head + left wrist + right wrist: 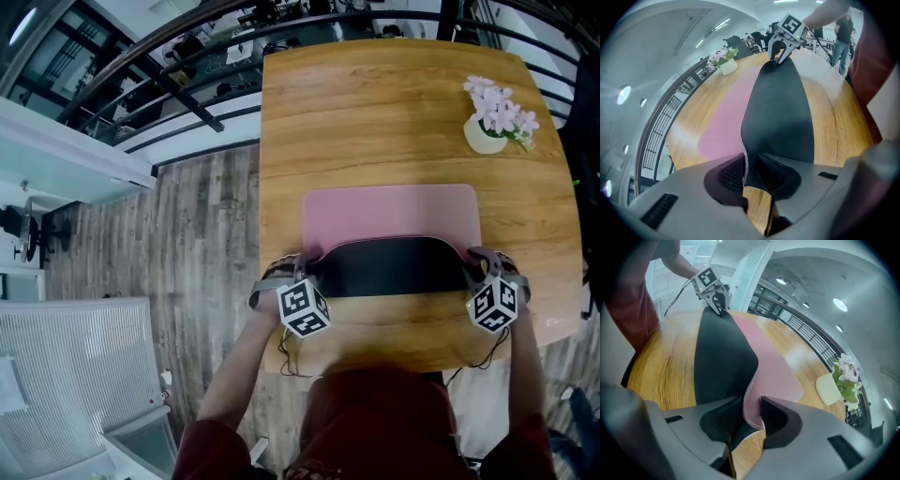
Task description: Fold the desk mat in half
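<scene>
The left gripper (300,265) is at the near left corner of the pink desk mat (389,214), jaws partly apart, with the corner loose between them. The desk mat lies on the wooden table (375,103), its near edge raised and the black underside showing. The right gripper (480,260), jaws also partly apart, has the near right corner loose between them.
</scene>
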{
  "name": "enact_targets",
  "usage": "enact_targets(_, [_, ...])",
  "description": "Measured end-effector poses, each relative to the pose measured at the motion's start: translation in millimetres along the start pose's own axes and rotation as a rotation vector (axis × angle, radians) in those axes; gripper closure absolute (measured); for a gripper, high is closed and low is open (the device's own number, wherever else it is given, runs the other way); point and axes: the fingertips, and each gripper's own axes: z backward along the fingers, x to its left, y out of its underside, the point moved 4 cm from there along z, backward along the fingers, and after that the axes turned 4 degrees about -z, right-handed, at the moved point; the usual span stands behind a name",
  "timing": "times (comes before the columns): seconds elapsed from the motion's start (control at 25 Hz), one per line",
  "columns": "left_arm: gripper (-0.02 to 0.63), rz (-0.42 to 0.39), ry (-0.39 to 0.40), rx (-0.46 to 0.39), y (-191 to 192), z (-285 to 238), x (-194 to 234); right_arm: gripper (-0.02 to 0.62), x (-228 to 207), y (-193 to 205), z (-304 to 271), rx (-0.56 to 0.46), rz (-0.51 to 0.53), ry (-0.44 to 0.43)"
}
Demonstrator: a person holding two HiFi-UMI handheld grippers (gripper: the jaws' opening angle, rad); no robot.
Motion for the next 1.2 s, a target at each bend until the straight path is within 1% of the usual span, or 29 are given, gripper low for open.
enact_targets(0.12, [0.512,-0.001,0.007,0.001,0,-1,0,0.462,-2,1,-4,0.012,-0.004,-0.011])
enact_targets(0.2, [0.522,-0.003,0.001,0.001,1,-2,1,0.488,-4,2,-5,0.023,0.004,-0.011])
enact_targets(0.28, [0.554,-0.001,-0.014,0.005,1,-4,4,0.513,-7,1,-6,0.026,0.014,0.001])
enact_targets(0.36, [0.557,0.004,-0.008,0.012,1,-5,7,0.533,-9,1,-7,0.025,0.017,0.01])
enact_targets(0.48, [0.557,0.007,0.004,0.014,1,-5,9,0.541,-13,1,-10,0.025,0.013,0.011])
enact_targets(0.68, [0.56,0.014,-0.015,0.017,0,-11,18,0.557,-19,0,-16,0.021,0.005,0.022])
enact_targets(0.84, [0.561,0.013,-0.036,0.021,-5,-19,30,0.557,-26,1,-20,0.024,-0.007,0.028])
enact_targets(1.2, [0.561,0.016,-0.045,0.025,-7,-27,48,0.558,-42,-4,-29,0.018,-0.006,0.036])
